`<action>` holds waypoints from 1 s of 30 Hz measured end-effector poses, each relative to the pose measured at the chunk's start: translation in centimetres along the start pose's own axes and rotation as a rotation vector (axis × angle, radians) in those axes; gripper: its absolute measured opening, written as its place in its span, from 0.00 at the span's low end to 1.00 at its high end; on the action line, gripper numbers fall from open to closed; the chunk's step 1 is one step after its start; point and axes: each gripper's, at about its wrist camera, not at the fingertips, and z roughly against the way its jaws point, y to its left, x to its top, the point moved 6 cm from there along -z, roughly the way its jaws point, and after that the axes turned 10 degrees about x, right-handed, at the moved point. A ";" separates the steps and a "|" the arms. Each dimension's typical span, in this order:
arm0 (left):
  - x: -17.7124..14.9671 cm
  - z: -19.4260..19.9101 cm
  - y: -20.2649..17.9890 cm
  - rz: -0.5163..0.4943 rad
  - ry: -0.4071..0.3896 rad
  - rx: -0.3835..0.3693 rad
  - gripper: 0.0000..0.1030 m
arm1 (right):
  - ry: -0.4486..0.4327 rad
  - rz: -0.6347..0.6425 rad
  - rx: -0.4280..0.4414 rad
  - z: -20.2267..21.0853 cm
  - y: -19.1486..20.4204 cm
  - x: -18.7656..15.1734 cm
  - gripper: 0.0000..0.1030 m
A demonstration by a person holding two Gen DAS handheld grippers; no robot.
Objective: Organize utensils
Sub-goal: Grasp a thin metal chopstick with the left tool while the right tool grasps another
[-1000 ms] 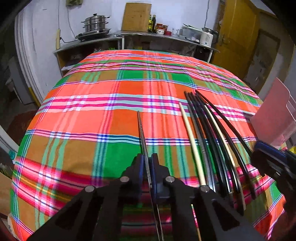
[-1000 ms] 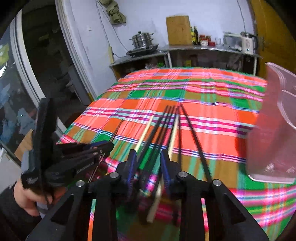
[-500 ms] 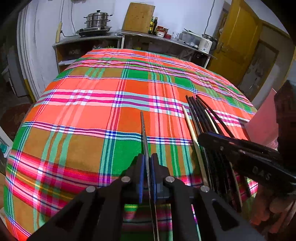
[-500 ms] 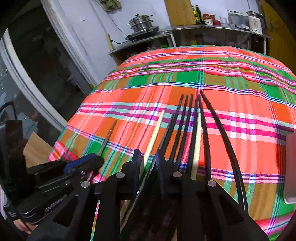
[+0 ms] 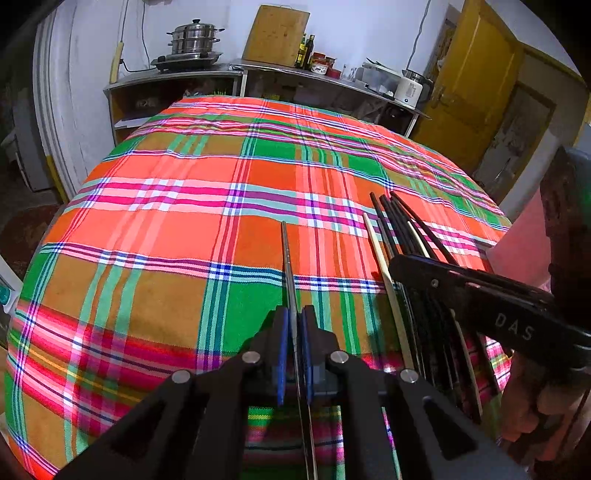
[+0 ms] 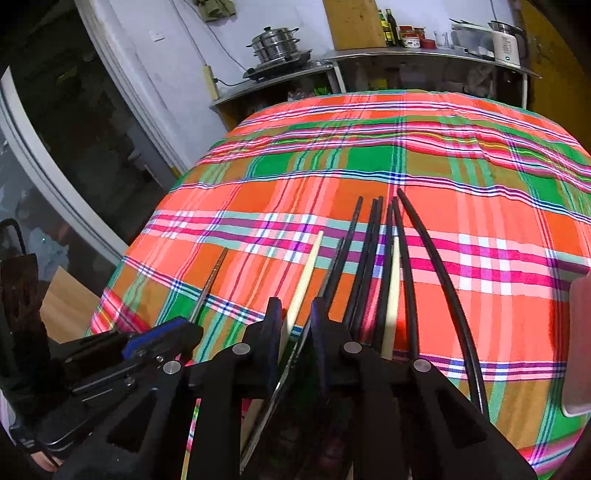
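My left gripper [image 5: 294, 325] is shut on a thin grey metal chopstick [image 5: 287, 258] that points away over the plaid tablecloth [image 5: 184, 229]. To its right lies a row of several black chopsticks [image 5: 397, 225] and two pale ones [image 5: 380, 251]. My right gripper [image 6: 295, 314] sits over the near ends of that row, its jaws narrowly apart around a pale chopstick [image 6: 306, 273] and a grey one [image 6: 334, 258]. The black chopsticks [image 6: 373, 251] lie just right of it. The left gripper [image 6: 162, 339] with its metal chopstick [image 6: 212, 280] shows at lower left.
A translucent pink holder [image 5: 517, 251] stands at the table's right edge; it also shows in the right wrist view [image 6: 580, 343]. A counter with a steel pot [image 5: 194, 40], cutting board [image 5: 275, 35] and kettle [image 5: 410, 88] lies beyond the table.
My right gripper moved left along the row and lowered onto the pale chopstick at its left side. My left gripper kept its hold on the metal chopstick, barely moving.
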 end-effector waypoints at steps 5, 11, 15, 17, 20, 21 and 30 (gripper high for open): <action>0.0 0.0 0.1 -0.001 -0.001 0.002 0.09 | 0.021 -0.007 -0.035 -0.2 -0.5 0.0 0.16; 0.0 0.0 0.1 -0.002 -0.001 0.002 0.09 | 0.000 0.006 -0.002 -0.2 0.5 0.5 0.14; 0.0 0.0 0.1 0.000 -0.001 0.000 0.09 | 0.016 -0.022 -0.005 -0.8 -0.1 0.2 0.11; 0.0 0.0 0.1 0.001 -0.001 -0.001 0.09 | 0.019 -0.040 0.001 -0.8 -0.5 -0.2 0.10; 0.0 -0.1 0.1 0.000 -0.001 0.001 0.09 | 0.023 -0.043 -0.007 -0.7 -0.6 -0.2 0.09; 0.0 -0.1 0.1 -0.002 0.000 0.002 0.09 | 0.024 -0.041 -0.013 -0.8 -0.6 -0.1 0.09; 1.1 -0.9 -0.4 -0.026 0.031 0.007 0.09 | 0.042 -0.045 -0.076 -1.1 -0.8 0.6 0.08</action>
